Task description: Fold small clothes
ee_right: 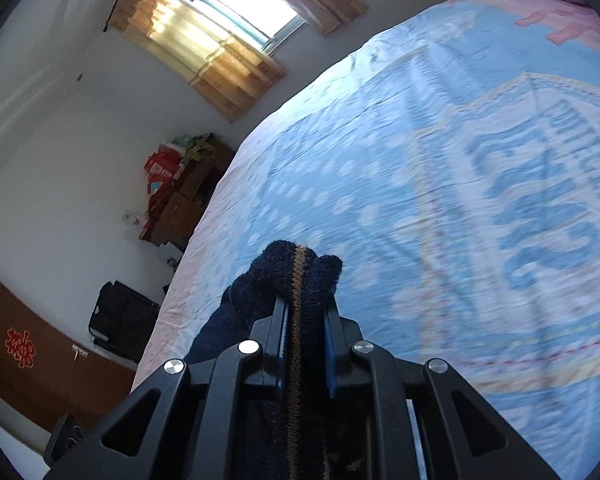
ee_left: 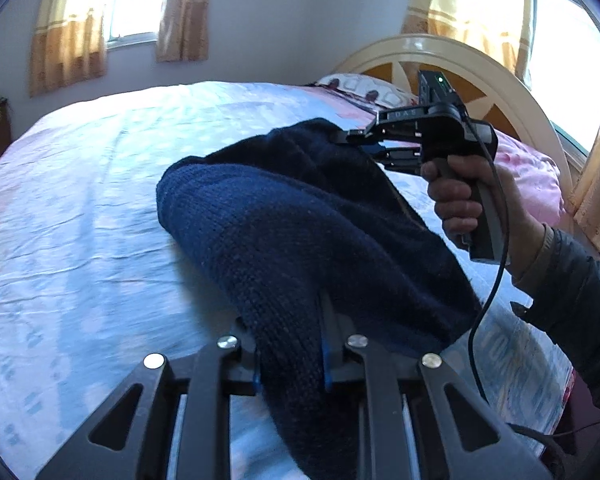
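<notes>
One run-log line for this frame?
left hand-held gripper: shut on navy knit garment | right hand-held gripper: shut on garment | lifted over bed

Navy garment (ee_left: 284, 232): coarse knit wool-like cloth, matt, fuzzy; a tan stitched seam shows where the right gripper (ee_right: 305, 308) clamps it. Left gripper (ee_left: 288, 344) pinches the same knit. Both grippers: matt black plastic links, shiny metal rivets, blue pads. Bedsheet (ee_left: 84, 208) ahead of the tools: smooth thin printed cloth, slightly creased. Headboard (ee_left: 452, 56) behind: glossy cream finish.
</notes>
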`<action>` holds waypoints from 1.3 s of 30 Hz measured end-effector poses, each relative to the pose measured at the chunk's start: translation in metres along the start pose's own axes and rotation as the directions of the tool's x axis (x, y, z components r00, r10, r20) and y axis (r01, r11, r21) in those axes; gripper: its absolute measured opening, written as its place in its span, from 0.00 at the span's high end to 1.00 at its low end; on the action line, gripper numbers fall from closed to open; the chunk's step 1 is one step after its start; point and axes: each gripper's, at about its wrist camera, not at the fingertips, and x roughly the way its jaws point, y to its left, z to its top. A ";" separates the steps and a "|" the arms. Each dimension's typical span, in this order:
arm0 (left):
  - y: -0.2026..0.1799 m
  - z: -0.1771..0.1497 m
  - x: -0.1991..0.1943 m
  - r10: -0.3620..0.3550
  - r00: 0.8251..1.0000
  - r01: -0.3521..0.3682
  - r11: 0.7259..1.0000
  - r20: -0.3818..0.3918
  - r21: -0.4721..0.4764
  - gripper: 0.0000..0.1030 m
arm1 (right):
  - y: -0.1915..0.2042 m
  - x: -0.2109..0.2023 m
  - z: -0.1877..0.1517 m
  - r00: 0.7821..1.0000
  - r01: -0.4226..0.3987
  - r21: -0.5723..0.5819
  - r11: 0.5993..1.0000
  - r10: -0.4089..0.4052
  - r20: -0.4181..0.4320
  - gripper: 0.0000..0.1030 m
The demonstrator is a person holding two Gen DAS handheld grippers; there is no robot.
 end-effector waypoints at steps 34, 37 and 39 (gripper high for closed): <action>0.033 -0.026 -0.033 0.351 0.935 -0.330 0.914 0.053 -0.235 0.80 | 0.258 0.240 -0.084 0.927 -0.257 -0.201 0.945 0.182 -0.327 0.86; 0.040 -0.036 -0.038 0.366 0.930 -0.344 0.903 0.042 -0.259 0.80 | 0.271 0.261 -0.094 0.916 -0.264 -0.213 0.941 0.175 -0.361 0.86; 0.043 -0.042 -0.040 0.377 0.926 -0.355 0.895 0.033 -0.271 0.80 | 0.277 0.273 -0.099 0.910 -0.267 -0.221 0.938 0.169 -0.378 0.86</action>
